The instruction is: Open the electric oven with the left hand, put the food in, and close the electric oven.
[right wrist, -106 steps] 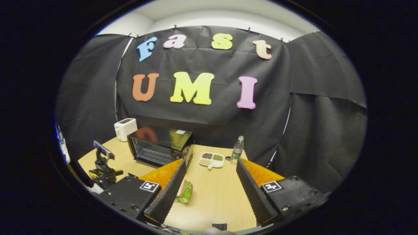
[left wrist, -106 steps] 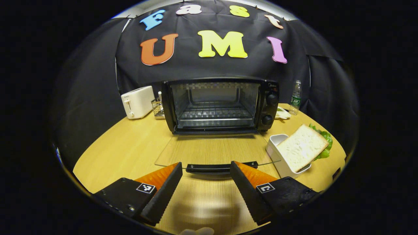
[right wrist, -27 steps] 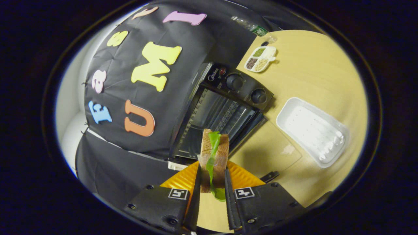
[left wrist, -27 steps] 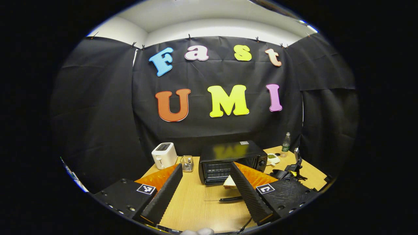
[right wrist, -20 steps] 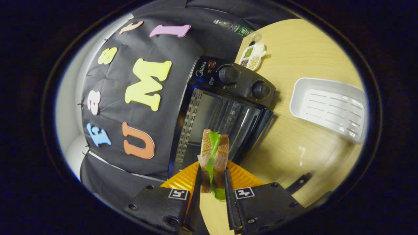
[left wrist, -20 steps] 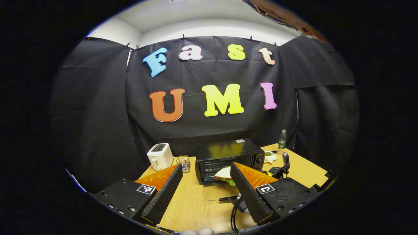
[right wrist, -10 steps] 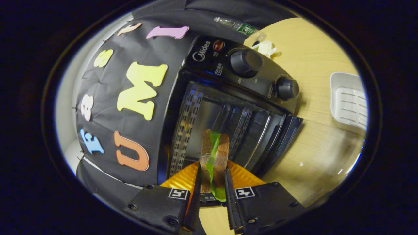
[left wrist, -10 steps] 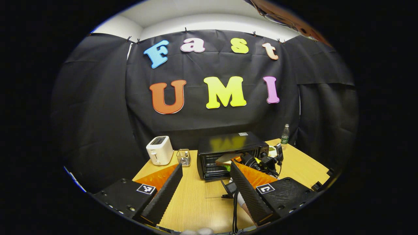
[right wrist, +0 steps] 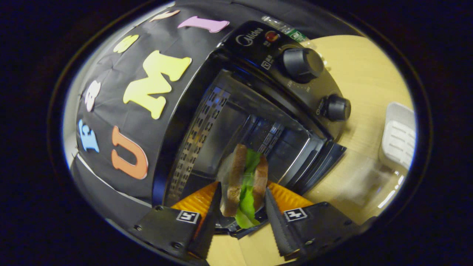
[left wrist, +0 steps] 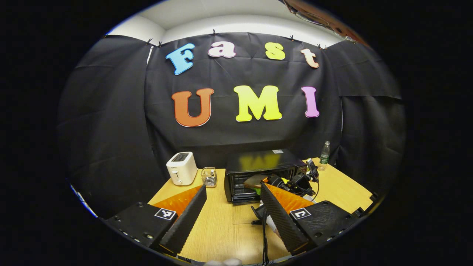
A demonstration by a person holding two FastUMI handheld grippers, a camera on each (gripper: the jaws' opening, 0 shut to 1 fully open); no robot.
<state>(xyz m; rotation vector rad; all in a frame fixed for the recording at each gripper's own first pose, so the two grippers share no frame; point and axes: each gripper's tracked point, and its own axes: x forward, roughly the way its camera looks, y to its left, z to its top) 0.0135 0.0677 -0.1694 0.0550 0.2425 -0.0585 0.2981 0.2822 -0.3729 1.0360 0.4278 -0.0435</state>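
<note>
Black and glossy, the electric oven [right wrist: 258, 111] looms right in front of my right claw [right wrist: 240, 216], its door [right wrist: 369, 184] folded flat onto the wooden table [right wrist: 362, 66] and its cavity wide open. My right view is rolled over, so the two control knobs [right wrist: 303, 64] run along the upper right and the white tray [right wrist: 399, 142] sits at the far right edge of the table. Between my right fingers [right wrist: 207, 225] hangs the sandwich [right wrist: 244, 181], brown bread on both sides with green lettuce spilling down the middle. It is at the mouth of the oven, its far end over the opening. The fingers have spread: there is a gap on each side of the bread, and I cannot tell if either one touches it.

Over on the other side, my left claw [left wrist: 231, 218] is held back and high above the near table, fingers well apart, nothing between them. From there I see the whole oven [left wrist: 264, 175] small against the booth wall, the sandwich [left wrist: 255, 181] poking into its front with the other gripper [left wrist: 295, 181] behind it. A white toaster [left wrist: 181, 168] and a small wire basket [left wrist: 209, 176] stand to the oven's left, a clear bottle [left wrist: 325, 152] to its right near the table's back edge.
</note>
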